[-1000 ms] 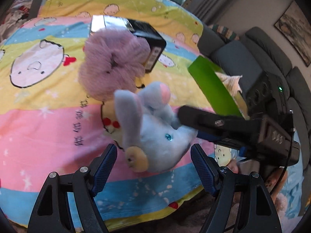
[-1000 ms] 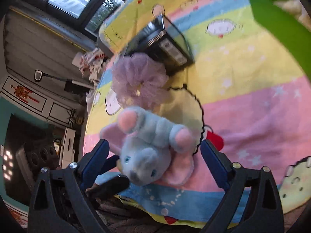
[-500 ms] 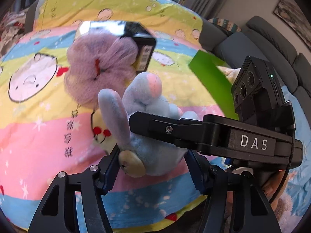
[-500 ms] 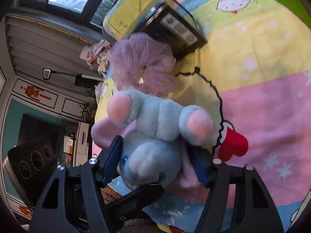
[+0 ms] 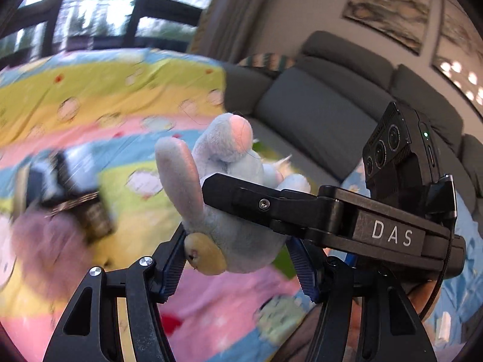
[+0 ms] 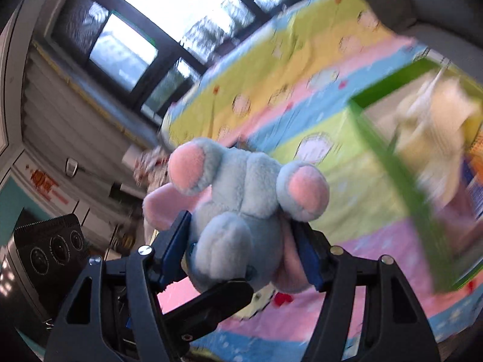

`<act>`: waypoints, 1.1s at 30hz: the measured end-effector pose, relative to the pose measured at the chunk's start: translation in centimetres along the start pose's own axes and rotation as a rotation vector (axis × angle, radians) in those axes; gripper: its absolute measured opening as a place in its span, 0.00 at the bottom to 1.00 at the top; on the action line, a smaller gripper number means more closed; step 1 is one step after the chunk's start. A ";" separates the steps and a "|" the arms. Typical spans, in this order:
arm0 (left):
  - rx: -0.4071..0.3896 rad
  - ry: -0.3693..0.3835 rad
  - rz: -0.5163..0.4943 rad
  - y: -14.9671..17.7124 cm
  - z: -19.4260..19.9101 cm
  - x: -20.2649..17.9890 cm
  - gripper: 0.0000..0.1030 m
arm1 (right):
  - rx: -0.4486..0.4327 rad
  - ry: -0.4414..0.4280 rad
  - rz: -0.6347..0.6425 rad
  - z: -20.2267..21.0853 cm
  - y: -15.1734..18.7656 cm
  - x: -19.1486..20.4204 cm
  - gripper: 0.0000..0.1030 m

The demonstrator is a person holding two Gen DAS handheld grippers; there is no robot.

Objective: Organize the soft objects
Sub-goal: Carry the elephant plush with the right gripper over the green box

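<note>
The striped cartoon blanket [image 5: 126, 90] lies blurred well below both tongs, the green bin [image 6: 392, 163] off ahead-right of the right gripper [image 6: 244, 250]. Both it and the left gripper [image 5: 238, 259] pinch the blue plush elephant [image 6: 247, 211], aloft between their pads.

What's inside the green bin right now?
In the right wrist view the green bin holds a cream soft thing, blurred by motion, so I cannot identify it. Its wall hides the bottom. The plush is outside, held in both claws.
</note>
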State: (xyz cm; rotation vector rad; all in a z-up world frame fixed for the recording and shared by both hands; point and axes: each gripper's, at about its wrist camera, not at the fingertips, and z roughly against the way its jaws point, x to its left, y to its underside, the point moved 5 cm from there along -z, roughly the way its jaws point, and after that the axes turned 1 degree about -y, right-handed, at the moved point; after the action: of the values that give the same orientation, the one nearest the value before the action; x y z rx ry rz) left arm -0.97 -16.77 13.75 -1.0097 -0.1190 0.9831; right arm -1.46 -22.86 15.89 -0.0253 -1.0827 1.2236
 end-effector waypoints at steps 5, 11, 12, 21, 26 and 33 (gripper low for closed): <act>-0.027 0.095 -0.056 -4.0 -3.3 -2.6 0.62 | -0.117 0.070 -0.010 3.0 -4.4 -2.9 0.64; -0.034 0.187 -0.077 -6.4 -8.0 -4.8 0.62 | -0.200 0.156 -0.016 4.9 -8.8 -6.8 0.64; -0.027 0.198 -0.074 -6.6 -8.7 -5.1 0.62 | -0.201 0.167 -0.018 4.9 -9.2 -7.3 0.64; 0.078 0.245 -0.042 -6.6 -15.5 -5.0 0.62 | -0.170 0.260 -0.122 3.5 -11.3 -14.4 0.64; 0.119 0.256 -0.004 -5.7 -17.8 -4.4 0.62 | -0.136 0.307 -0.158 2.5 -11.1 -16.3 0.64; 0.169 0.199 0.012 -4.5 -19.5 -3.5 0.62 | -0.074 0.358 -0.191 0.9 -10.5 -17.9 0.64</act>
State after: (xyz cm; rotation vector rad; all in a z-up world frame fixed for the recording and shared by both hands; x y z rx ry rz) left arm 9.67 -32.86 7.36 -0.9473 0.1333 0.8826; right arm 6.79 -41.17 10.47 -0.1871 -0.7962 0.9621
